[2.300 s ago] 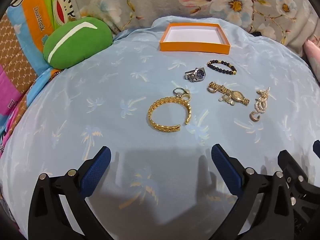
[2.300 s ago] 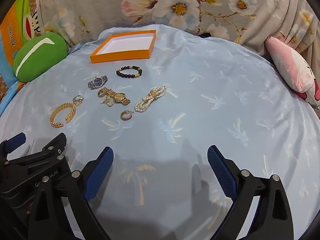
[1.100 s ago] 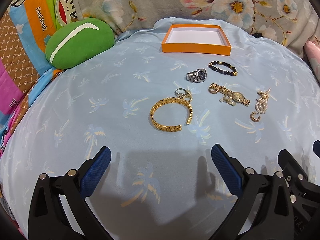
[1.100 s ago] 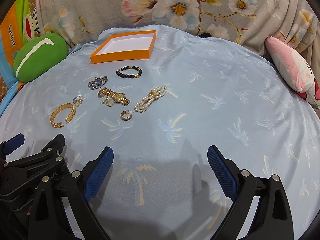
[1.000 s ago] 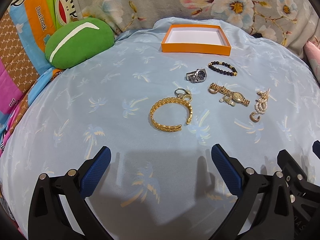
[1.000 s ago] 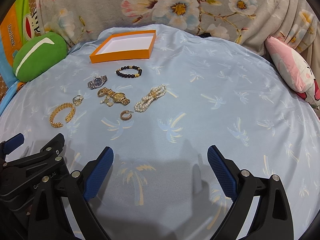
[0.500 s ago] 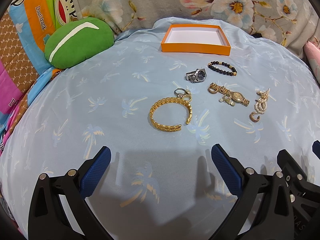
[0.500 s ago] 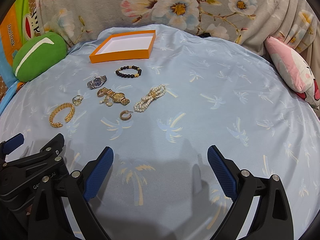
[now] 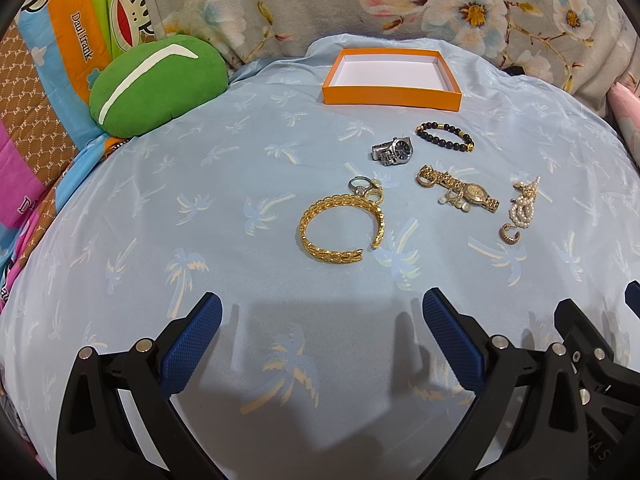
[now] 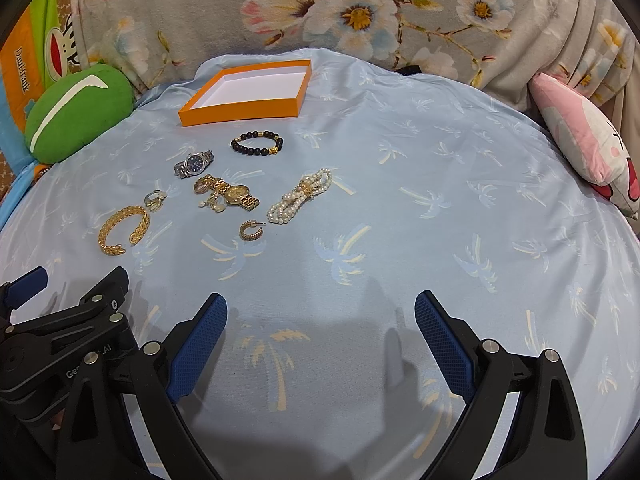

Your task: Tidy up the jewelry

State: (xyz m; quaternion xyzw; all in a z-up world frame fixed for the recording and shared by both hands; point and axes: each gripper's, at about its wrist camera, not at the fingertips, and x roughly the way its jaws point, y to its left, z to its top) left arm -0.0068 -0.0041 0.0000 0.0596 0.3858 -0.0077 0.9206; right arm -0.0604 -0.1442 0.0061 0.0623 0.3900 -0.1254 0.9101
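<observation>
An empty orange box (image 9: 391,76) (image 10: 248,91) with a white inside sits at the far side of the light blue cloth. In front of it lie a black bead bracelet (image 9: 444,137) (image 10: 257,143), a silver watch (image 9: 393,151) (image 10: 193,163), a gold watch (image 9: 460,192) (image 10: 228,193), rings (image 9: 365,189) (image 10: 155,199), a gold cuff bangle (image 9: 341,229) (image 10: 123,229), a pearl bracelet (image 9: 524,206) (image 10: 300,196) and a gold hoop earring (image 9: 509,235) (image 10: 251,230). My left gripper (image 9: 322,320) is open, short of the bangle. My right gripper (image 10: 321,320) is open, nearer than the earring.
A green cushion (image 9: 158,84) (image 10: 78,110) rests at the far left. A pink plush pillow (image 10: 588,142) lies at the far right. Floral fabric (image 10: 360,12) rises behind the box. The left gripper's body (image 10: 60,332) shows at the lower left of the right wrist view.
Both views have shifted only slightly; the jewelry and box lie where they were, and both grippers stay open.
</observation>
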